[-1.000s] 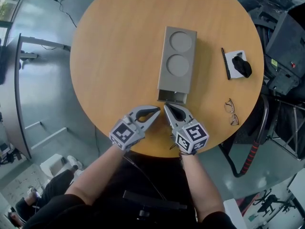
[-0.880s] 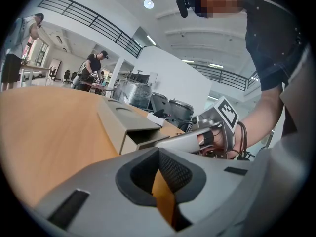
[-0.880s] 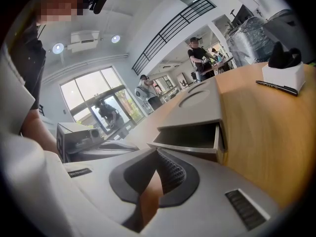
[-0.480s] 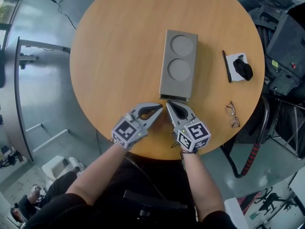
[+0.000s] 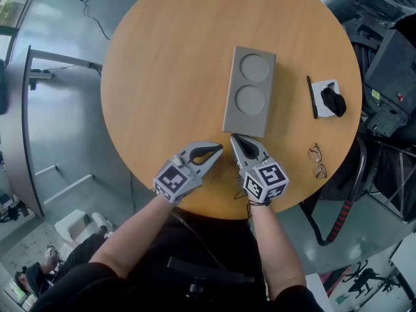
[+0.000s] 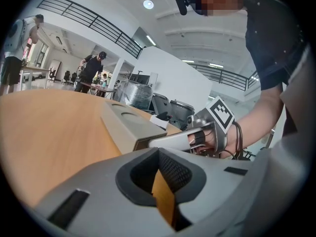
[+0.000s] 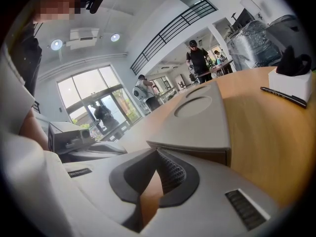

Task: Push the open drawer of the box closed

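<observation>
The grey box (image 5: pixel 250 99), with two round recesses in its top, lies on the round wooden table (image 5: pixel 162 77). Its near end looks flush, with no drawer sticking out. My right gripper (image 5: pixel 236 139) is shut and empty, its tip at the box's near end face. The left gripper (image 5: pixel 216 150) is also shut and empty, just left of the right one and a little short of the box. The box (image 6: pixel 128 125) and the right gripper (image 6: pixel 197 137) both appear in the left gripper view. Close ahead in the right gripper view stands the box's near end (image 7: pixel 197 117).
A black pen (image 5: pixel 311 97) and a white pad carrying a black object (image 5: pixel 330 98) lie right of the box. A pair of glasses (image 5: pixel 316 161) rests near the table's right front edge. The pen (image 7: pixel 281 97) also shows in the right gripper view.
The drawer that stuck out of the box's near end has gone in flush. My right gripper moved forward against it, and the box shifted slightly away.
</observation>
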Motion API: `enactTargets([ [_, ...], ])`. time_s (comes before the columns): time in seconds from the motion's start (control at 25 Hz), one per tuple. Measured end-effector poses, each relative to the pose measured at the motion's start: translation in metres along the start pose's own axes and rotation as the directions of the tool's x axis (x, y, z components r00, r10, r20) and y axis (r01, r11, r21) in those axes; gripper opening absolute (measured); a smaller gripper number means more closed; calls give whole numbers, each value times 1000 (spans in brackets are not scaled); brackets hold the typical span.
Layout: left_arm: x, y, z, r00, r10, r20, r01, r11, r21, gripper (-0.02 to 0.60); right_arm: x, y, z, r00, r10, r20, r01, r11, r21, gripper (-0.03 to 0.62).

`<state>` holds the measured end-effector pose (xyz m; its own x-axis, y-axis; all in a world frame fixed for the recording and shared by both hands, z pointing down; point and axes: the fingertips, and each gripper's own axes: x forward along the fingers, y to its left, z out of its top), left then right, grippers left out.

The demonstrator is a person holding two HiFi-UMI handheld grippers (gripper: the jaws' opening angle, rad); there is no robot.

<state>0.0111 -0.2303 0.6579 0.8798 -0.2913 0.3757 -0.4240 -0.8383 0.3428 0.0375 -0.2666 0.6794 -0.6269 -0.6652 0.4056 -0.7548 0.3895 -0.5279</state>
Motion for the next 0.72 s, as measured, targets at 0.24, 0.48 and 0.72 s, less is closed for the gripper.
enactTargets([
  [0.24, -14, 0, 11, 1000, 10, 13, -10, 1000, 10, 31, 0, 8, 4, 1000, 1, -9, -2, 1000, -14, 14],
  [0.48, -35, -19, 51, 998, 10, 64, -13, 999, 38, 31, -32, 47, 40, 997, 70, 33, -67, 994, -87, 14],
  [0.72, -68, -68, 116, 990, -8, 143, -5, 996, 93, 31, -104, 111, 114, 978, 166, 129, -129, 959, -254, 14],
])
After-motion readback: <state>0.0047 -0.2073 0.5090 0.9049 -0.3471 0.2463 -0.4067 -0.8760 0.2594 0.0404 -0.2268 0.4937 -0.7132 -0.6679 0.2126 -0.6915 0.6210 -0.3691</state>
